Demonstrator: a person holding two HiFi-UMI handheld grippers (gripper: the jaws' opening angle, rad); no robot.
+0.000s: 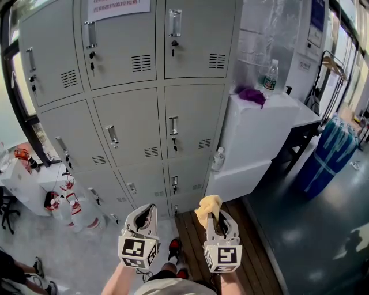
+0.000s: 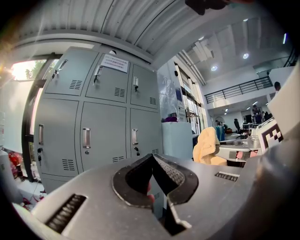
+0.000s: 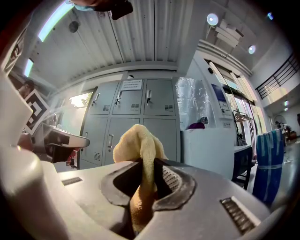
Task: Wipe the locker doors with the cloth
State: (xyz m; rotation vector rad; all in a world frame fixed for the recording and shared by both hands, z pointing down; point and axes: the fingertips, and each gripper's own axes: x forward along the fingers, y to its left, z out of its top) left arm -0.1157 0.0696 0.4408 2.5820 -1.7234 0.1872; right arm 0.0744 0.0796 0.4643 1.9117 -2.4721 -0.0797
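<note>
Grey locker doors (image 1: 134,124) fill the wall ahead in rows, each with a handle and a key lock; they also stand ahead in the left gripper view (image 2: 96,131) and the right gripper view (image 3: 126,122). My right gripper (image 1: 211,214) is shut on a yellow cloth (image 1: 207,206), which bunches up above the jaws (image 3: 138,143). My left gripper (image 1: 146,211) is shut with nothing in it, its jaw tips meeting (image 2: 152,157). Both grippers hang low, well short of the lockers, side by side.
A white cabinet (image 1: 259,135) stands right of the lockers with a purple cloth (image 1: 251,94) and a bottle (image 1: 270,75) on top. A blue bin (image 1: 328,152) is at right. Red-and-white bottles (image 1: 72,204) and a white table (image 1: 23,184) sit at left. A paper notice (image 1: 118,8) hangs on a top door.
</note>
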